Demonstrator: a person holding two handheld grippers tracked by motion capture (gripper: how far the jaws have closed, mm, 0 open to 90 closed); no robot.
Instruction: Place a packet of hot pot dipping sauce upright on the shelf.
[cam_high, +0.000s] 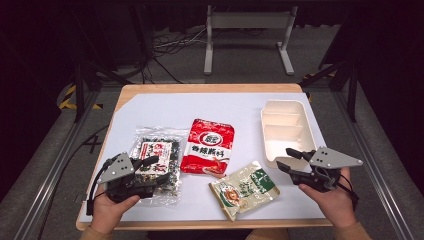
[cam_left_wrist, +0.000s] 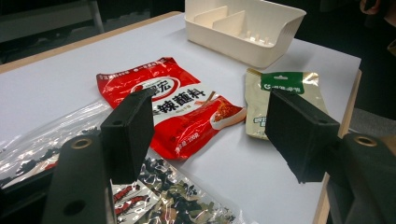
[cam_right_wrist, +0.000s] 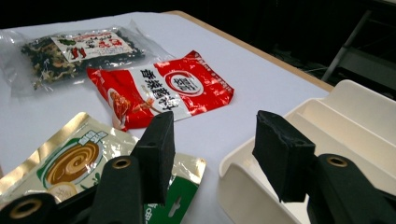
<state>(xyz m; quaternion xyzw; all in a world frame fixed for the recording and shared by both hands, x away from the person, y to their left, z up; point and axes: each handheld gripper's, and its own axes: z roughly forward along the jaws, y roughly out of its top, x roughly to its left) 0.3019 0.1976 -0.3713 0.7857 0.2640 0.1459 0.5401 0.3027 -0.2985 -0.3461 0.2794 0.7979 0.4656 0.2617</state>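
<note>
the clear bag of dark dried food (cam_high: 155, 162) lies flat at the lower left of the high view, its near edge under the left gripper (cam_high: 150, 167), so it looks like the first thing to be picked up. in the left gripper view a corner of that bag sits at the bottom of the frame below the spread jaws, which hold nothing; the tongs are open and hover just above the plastic, probably lined up to pinch its edge. just beside it, toward the middle, lies the red sachet (cam_high: 208, 146), and below that, at lower centre, the green and gold pouch (cam_high: 245, 189), tilted. all three lie apart enough for jaws to get at an edge. the cream divided tray (cam_high: 287, 131) stands at the right of the white table (cam_high: 150, 110), its compartments bare, likely the place for the packets. the right gripper (cam_high: 290, 159) hangs over the tray's near corner, jaws apart and gripping nothing, perhaps ready to steady it.
</note>
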